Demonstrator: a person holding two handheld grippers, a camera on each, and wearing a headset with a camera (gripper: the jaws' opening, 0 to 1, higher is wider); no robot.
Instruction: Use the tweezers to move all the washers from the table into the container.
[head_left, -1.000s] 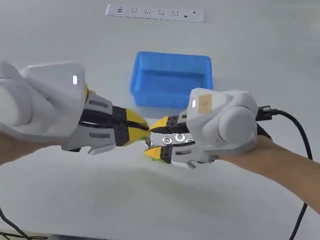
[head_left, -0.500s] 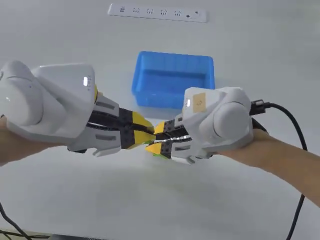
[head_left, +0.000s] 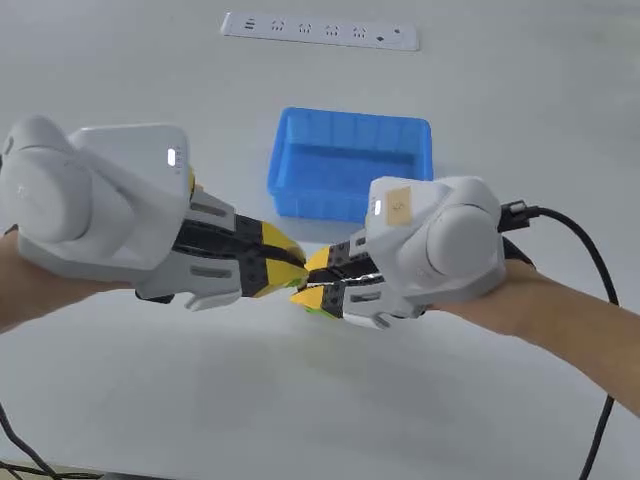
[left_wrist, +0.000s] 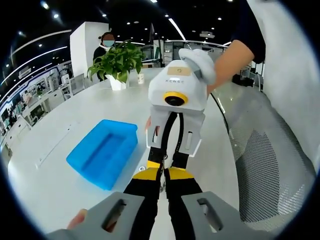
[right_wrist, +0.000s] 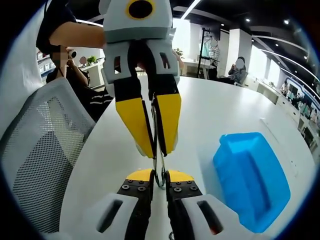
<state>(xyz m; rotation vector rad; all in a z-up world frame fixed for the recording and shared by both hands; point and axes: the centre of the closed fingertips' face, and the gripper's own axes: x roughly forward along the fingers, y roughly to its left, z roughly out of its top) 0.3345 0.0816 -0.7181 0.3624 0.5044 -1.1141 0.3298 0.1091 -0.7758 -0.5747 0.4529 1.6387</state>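
White table (head_left: 300, 400) | left tool (left_wrist: 162, 175) and right tool (right_wrist: 160, 176) both clamped on tweezers (right_wrist: 158, 152), tip to tip | blue container (head_left: 335, 203) behind.

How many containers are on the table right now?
1. The blue container sits on the table just beyond the left gripper and right gripper, whose tips meet at the tweezers. Another could be hidden beneath them.

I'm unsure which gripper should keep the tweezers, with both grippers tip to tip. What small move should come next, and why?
Probably ease the right gripper's jaws open and draw it back. The tweezers run between both grippers' jaws, and the left gripper seems to span their two arms, so it looks placed to squeeze them alone.
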